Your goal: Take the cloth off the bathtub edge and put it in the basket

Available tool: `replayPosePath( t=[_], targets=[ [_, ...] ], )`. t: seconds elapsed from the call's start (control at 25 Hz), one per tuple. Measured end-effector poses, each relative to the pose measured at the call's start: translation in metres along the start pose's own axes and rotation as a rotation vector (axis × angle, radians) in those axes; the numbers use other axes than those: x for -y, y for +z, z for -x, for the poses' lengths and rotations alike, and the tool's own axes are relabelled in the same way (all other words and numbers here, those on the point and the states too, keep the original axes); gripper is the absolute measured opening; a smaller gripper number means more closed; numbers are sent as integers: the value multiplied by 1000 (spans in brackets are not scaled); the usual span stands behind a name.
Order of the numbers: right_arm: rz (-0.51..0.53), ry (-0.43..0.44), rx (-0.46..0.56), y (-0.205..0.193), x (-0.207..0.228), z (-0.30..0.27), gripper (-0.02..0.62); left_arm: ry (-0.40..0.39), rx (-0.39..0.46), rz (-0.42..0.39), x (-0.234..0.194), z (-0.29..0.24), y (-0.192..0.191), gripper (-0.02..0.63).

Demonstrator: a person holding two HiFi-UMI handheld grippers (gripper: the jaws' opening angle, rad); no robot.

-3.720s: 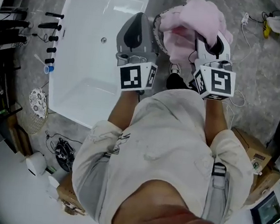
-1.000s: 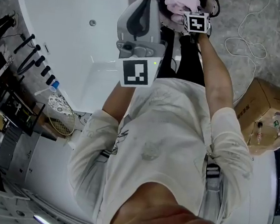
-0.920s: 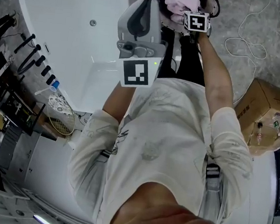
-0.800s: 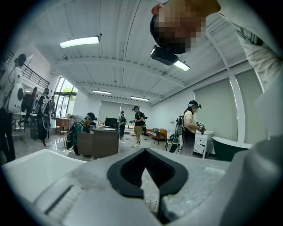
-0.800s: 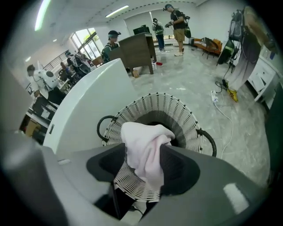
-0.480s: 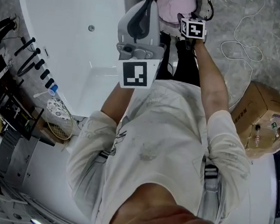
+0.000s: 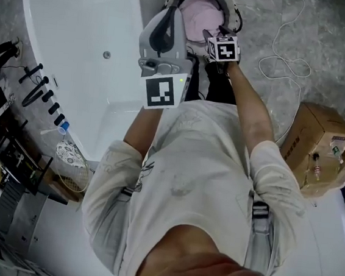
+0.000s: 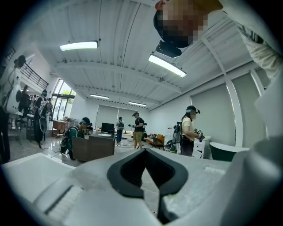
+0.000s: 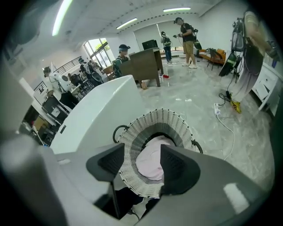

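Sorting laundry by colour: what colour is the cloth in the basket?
The cloth is pale pink, clearest in the right gripper view.

floor: grey marble (image 7: pixel 336 35) | ceiling: strip lights (image 8: pixel 78 45) | windows (image 8: pixel 62 103): far wall

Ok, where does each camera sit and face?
Head view: on the head, steeply down at tub, basket, cloth; torso, arms show.
Left gripper view: on left gripper, up at the ceiling; shut jaws, sleeve show.
Right gripper view: on right gripper, down into the basket; open jaws show.
Shared: head and right gripper views both show basket, cloth, tub.
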State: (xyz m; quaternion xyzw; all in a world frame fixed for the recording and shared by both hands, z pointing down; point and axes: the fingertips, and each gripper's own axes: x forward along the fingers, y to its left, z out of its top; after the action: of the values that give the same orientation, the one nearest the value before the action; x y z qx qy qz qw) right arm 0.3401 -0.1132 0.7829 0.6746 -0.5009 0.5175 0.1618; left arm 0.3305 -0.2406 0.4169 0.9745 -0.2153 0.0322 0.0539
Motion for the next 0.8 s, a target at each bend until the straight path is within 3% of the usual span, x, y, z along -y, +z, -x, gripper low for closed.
replayPosePath(
  t=[0.52,0.8],
  targets=[
    [100,33,278,83,-31,103,258,21,64,-26,12,16,48,2],
    [129,42,494,149,-56,198,258,34,105,-28,6,21,76,2]
  ],
)
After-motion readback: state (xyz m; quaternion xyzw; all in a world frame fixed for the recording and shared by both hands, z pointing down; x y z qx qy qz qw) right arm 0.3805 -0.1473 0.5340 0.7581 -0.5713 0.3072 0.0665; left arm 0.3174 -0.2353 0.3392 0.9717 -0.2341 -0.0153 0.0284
